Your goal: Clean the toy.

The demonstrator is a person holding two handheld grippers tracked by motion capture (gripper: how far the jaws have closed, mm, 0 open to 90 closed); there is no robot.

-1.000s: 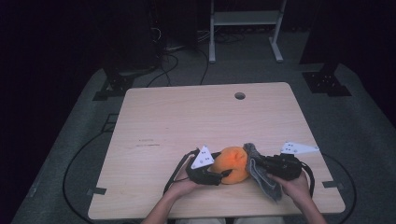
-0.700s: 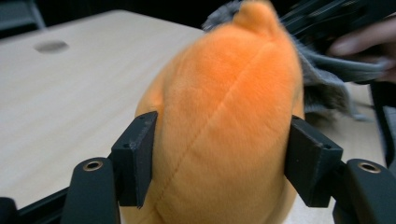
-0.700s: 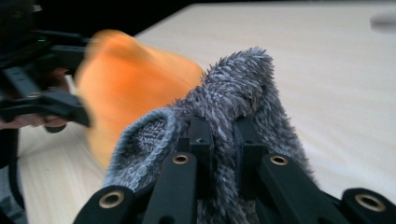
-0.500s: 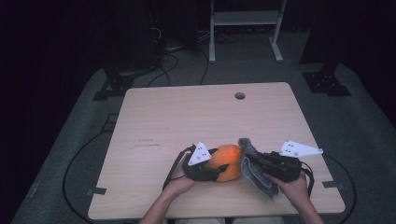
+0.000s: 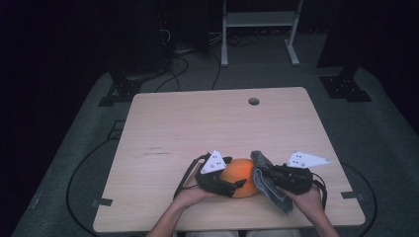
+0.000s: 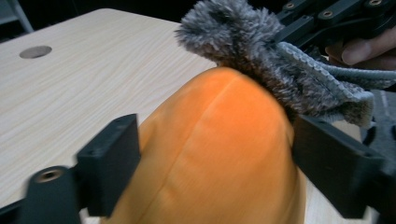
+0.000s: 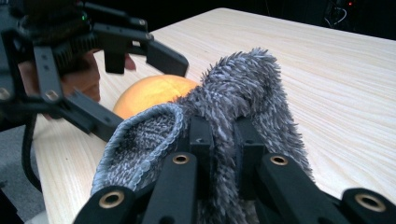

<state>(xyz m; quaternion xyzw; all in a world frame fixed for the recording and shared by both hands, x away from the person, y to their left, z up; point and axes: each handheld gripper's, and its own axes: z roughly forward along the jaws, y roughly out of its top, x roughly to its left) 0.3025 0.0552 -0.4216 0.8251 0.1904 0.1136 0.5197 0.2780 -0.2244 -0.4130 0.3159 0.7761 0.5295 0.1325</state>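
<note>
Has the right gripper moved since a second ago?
Yes, slightly: the right gripper, shut on the grey cloth, has edged away from the table's near edge.

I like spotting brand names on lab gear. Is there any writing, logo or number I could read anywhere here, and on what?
None can be read.
Faint dark marks on the table: too small to tell whether they are writing.
Grey plates on the left gripper and right gripper: dots, no letters.
Orange plush and grey fuzzy cloth: no tag or print showing.
</note>
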